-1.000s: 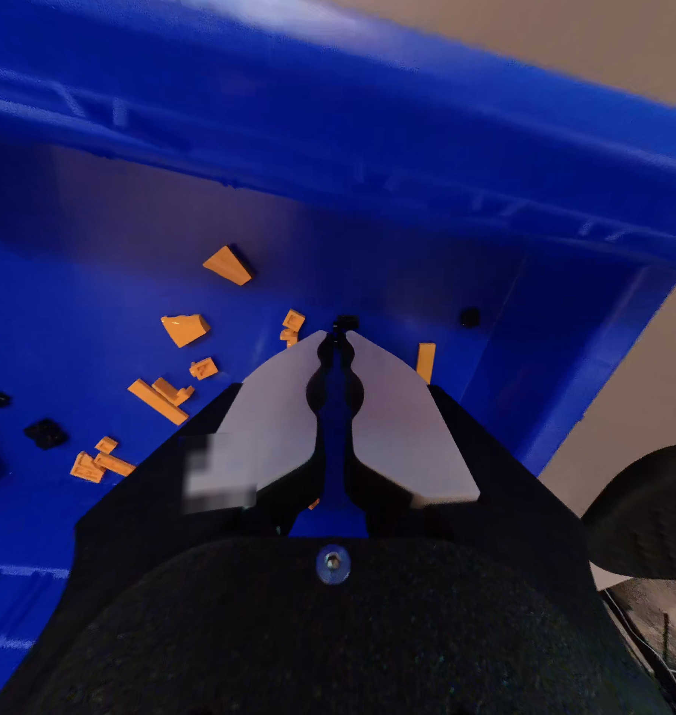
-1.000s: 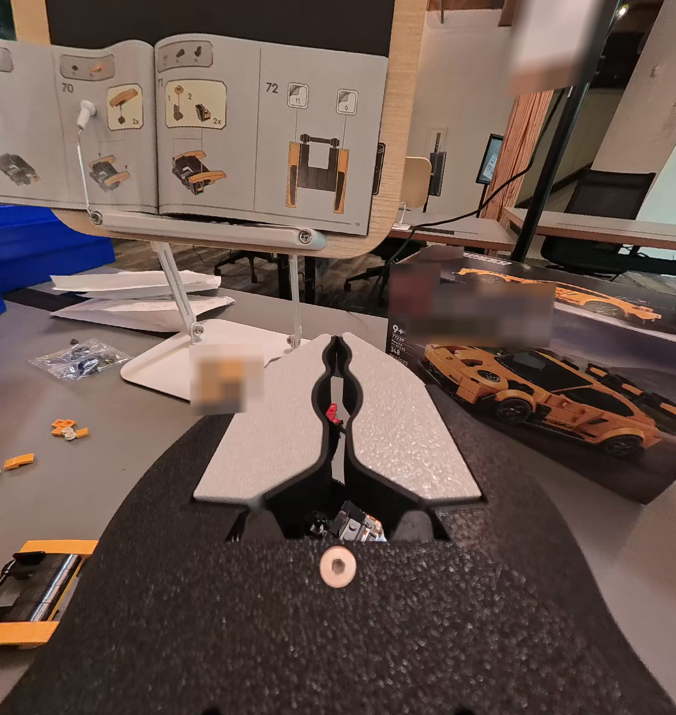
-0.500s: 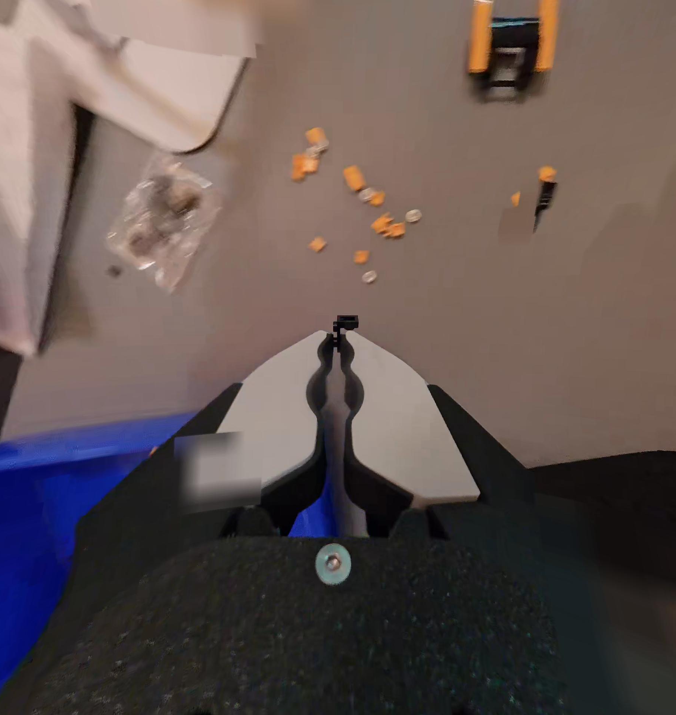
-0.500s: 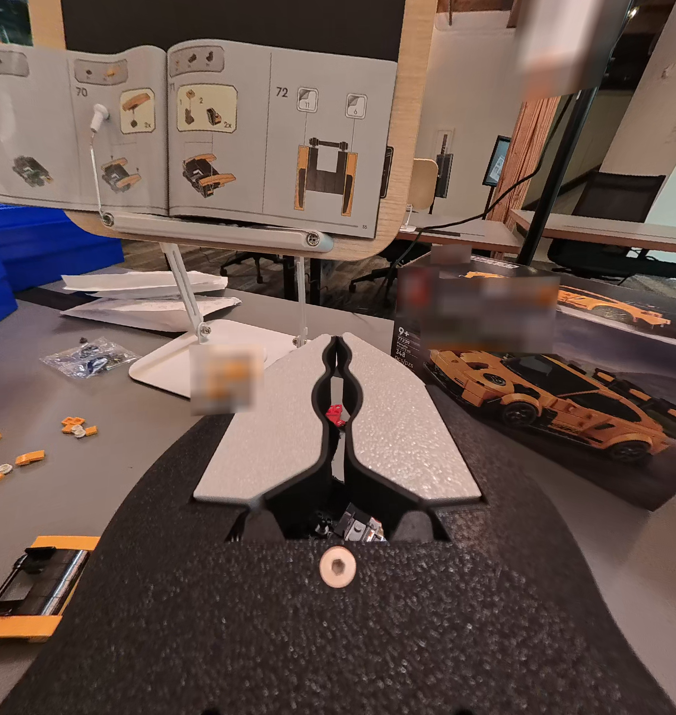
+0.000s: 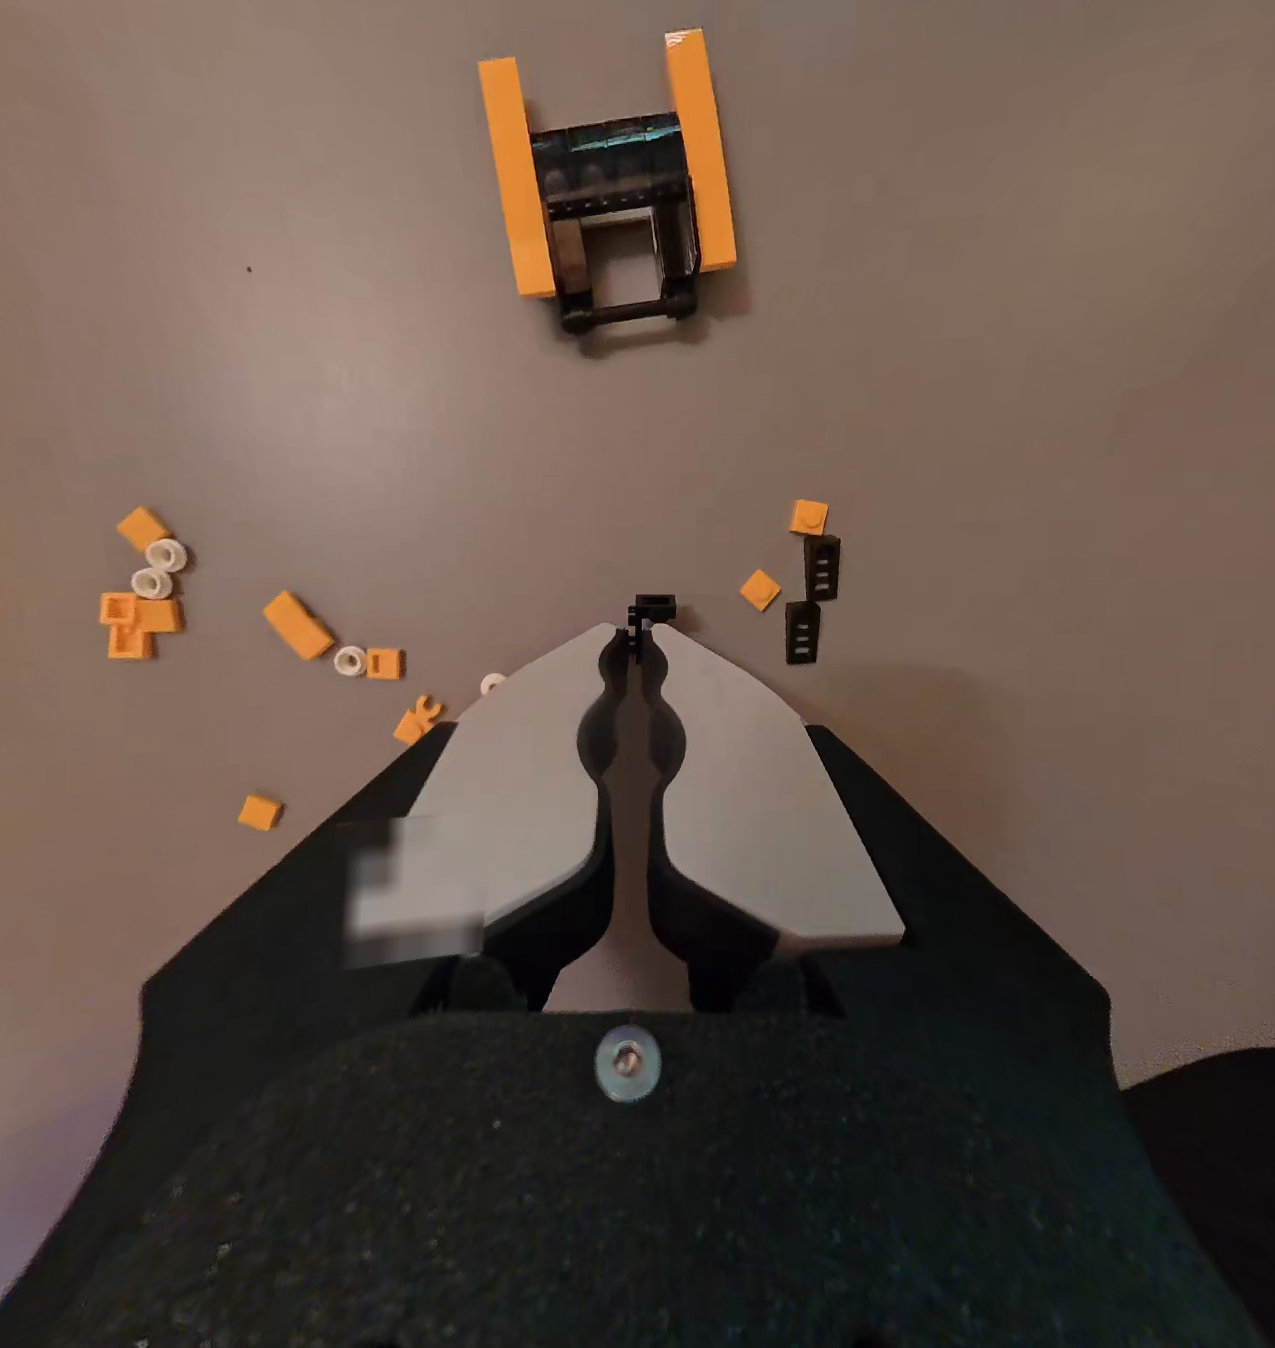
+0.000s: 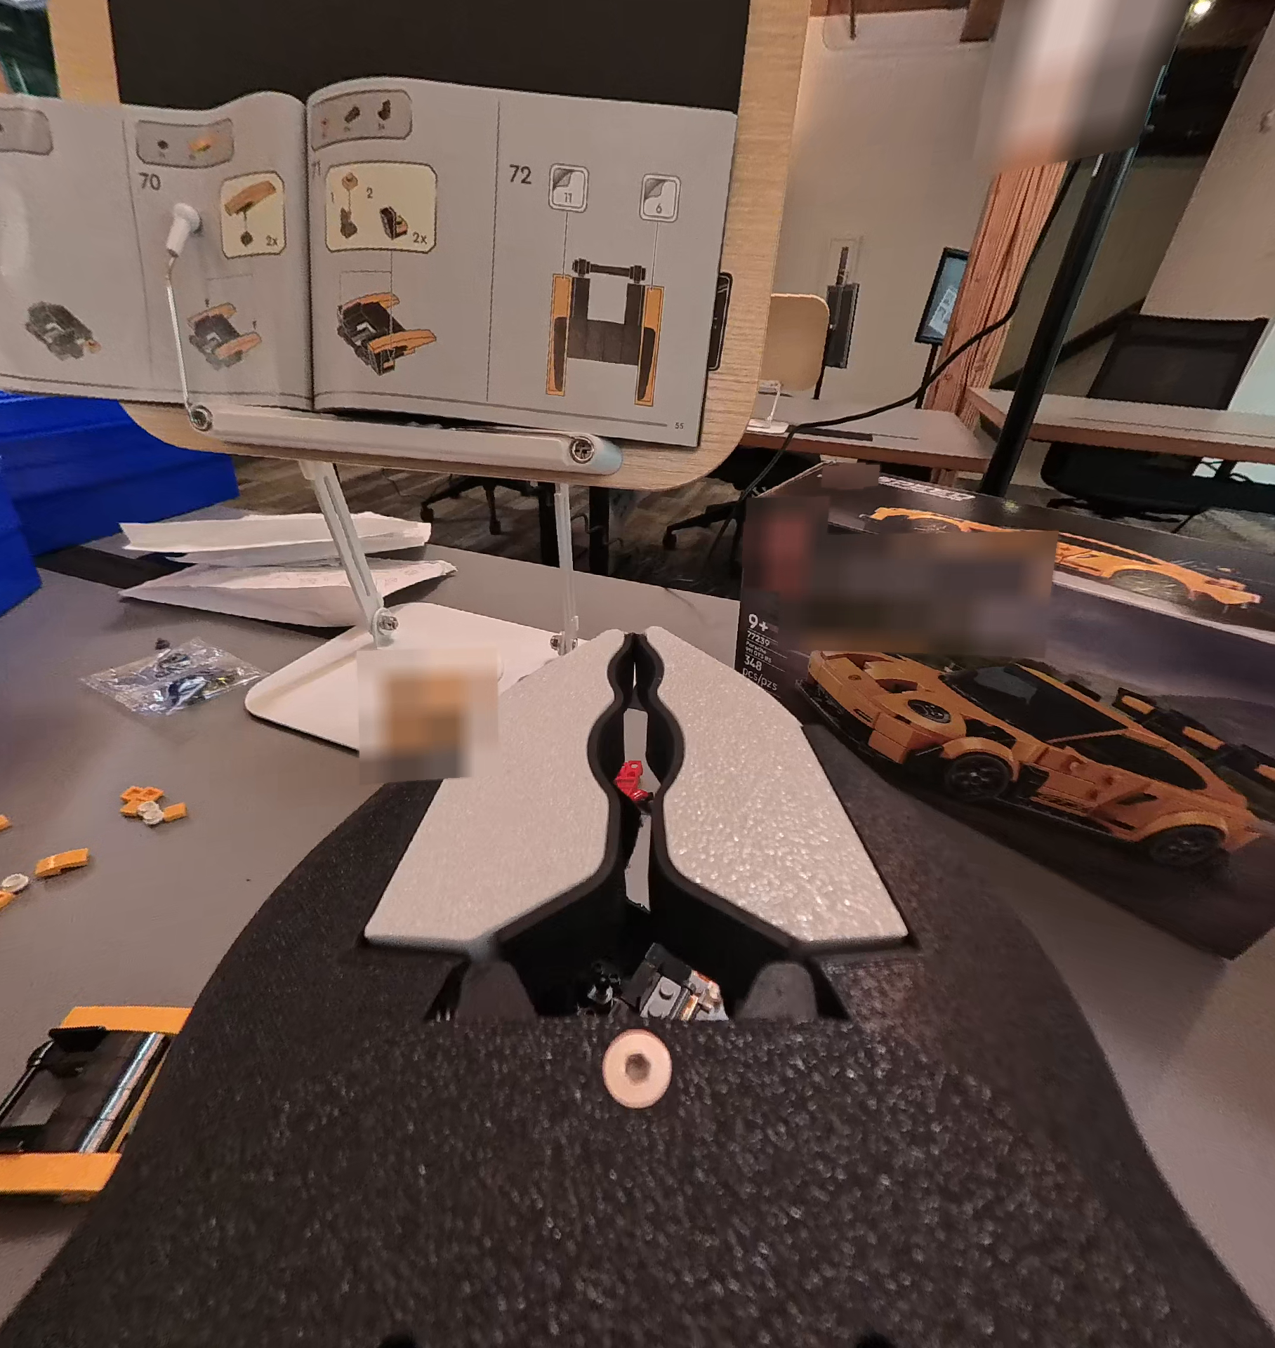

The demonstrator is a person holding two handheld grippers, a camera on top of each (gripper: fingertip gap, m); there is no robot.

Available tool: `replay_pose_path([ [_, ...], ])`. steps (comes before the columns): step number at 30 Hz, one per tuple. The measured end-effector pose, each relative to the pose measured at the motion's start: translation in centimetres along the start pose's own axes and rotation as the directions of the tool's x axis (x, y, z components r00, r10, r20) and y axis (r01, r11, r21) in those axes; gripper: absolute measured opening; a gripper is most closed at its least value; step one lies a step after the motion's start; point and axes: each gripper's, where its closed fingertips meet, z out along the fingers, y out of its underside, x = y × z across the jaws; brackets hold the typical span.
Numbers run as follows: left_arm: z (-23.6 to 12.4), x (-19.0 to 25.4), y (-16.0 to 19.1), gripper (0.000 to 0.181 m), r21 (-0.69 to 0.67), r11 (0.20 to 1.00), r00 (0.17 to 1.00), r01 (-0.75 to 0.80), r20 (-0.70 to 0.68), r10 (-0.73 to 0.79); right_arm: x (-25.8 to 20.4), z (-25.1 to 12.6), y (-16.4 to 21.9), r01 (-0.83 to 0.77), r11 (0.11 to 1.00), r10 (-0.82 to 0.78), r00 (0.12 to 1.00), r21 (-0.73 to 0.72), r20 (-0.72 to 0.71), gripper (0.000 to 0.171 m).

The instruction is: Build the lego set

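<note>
My left gripper (image 5: 638, 633) is shut on a small black Lego piece (image 5: 653, 605) and holds it over the grey table (image 5: 328, 328). An orange-and-black sub-assembly (image 5: 605, 190) lies ahead of it, and also shows in the right wrist view (image 6: 58, 1101) at the lower left. My right gripper (image 6: 634, 640) is shut at the tips with nothing showing between them. Through its gap I see a red piece (image 6: 631, 777) and a grey-and-black build (image 6: 667, 985) below; I cannot tell whether they are held.
Loose orange and white pieces (image 5: 146, 591) lie left of the left gripper, and two black grille pieces (image 5: 820, 565) right. An instruction booklet on a stand (image 6: 401, 255), the set's box (image 6: 1021, 729), a parts bag (image 6: 171, 675), white paper bags (image 6: 277, 554) and blue bins (image 6: 36, 467) stand behind. Some 30 centimeters of space lies between my two pairs of fingers.
My left gripper has carried the black piece out of the blue bin and across to the table near the sub-assembly. The right gripper has shifted only slightly.
</note>
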Motion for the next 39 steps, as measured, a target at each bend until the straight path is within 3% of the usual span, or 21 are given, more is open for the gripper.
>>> replay_pose_path([
  [7,0.3,0.0,0.1,0.003,0.045,0.999,1.0,-0.017,-0.007,0.017,0.0,0.0,0.0,0.0,1.0,0.0,1.0,0.0,0.001,0.0],
  [12,-0.6,0.0,-1.3,0.003,0.221,0.959,0.981,-0.179,0.121,0.155,0.0,0.0,0.0,0.004,1.0,-0.004,1.0,0.002,0.0,0.0],
  [16,-2.1,0.1,-2.5,0.003,0.3,0.864,0.878,-0.404,0.393,0.274,0.1,0.0,0.1,0.002,1.0,-0.002,1.0,-0.001,-0.001,0.0],
  [19,-2.9,0.3,-2.6,0.003,0.247,0.808,0.762,-0.534,0.554,0.335,0.0,0.1,0.3,0.006,1.0,-0.006,1.0,-0.004,0.001,0.0],
  [22,-2.9,0.7,-2.3,0.003,0.191,0.78,0.692,-0.595,0.615,0.377,-0.1,0.1,0.3,0.007,1.0,-0.007,1.0,-0.006,0.003,0.0],
  [26,-1.7,0.6,-1.3,0.003,0.191,0.839,0.774,-0.509,0.528,0.35,-0.2,0.1,0.4,0.007,1.0,-0.006,1.0,-0.008,0.004,0.0],
  [31,0.0,1.6,0.1,0.003,0.166,0.953,0.947,-0.255,0.24,0.212,-0.1,0.1,0.3,0.005,1.0,-0.005,1.0,-0.006,0.004,0.0],
  [39,0.4,1.7,-0.2,0.016,0.124,0.978,0.979,-0.167,0.138,0.15,0.0,0.1,0.3,0.0,1.0,0.0,1.0,-0.007,0.001,0.0],
])
